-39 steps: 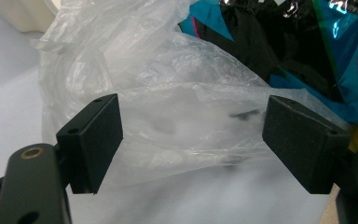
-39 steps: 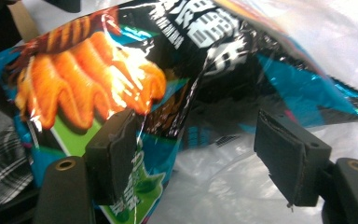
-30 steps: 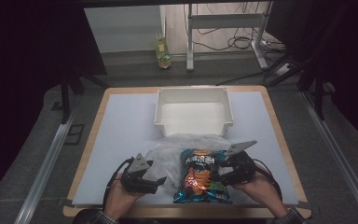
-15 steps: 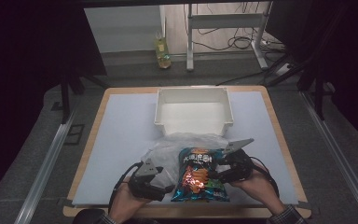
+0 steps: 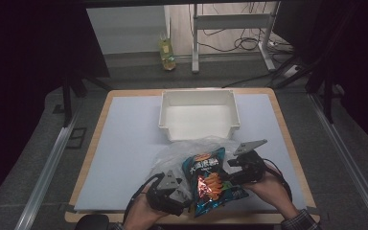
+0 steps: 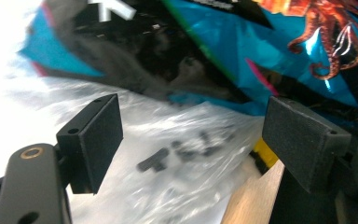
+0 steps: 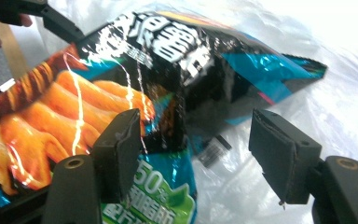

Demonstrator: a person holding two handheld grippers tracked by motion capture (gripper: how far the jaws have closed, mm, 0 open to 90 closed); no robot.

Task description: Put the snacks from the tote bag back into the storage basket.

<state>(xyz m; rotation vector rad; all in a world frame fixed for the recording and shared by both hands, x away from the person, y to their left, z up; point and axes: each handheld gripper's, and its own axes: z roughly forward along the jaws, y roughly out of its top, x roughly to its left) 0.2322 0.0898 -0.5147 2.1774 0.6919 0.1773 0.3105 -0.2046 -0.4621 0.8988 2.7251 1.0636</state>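
Crinkled foil, blue and black with orange snacks printed on it, marks the snack bag lying at the near edge of the table, half on top of a clear plastic bag that is spreading out just behind it, short of the white bin. Since a second ago the left gripper has been sliding in from the snack bag's left side and is now sitting just beside it, while the snack bag itself has tipped more upright toward the bin; the right gripper is flanking the snack bag's right edge. In the left gripper view the left gripper's jaws are standing spread, with thin, wrinkled film between them and the pads not yet pressing on it. In the right gripper view the right gripper's jaws are likewise apart, straddling the glossy foil's lower corner without pinching it. By the look of it, the person is lining up a hold on the film's mouth so the stiff, puffed packet can be worked inside, and neither grasp is made yet.
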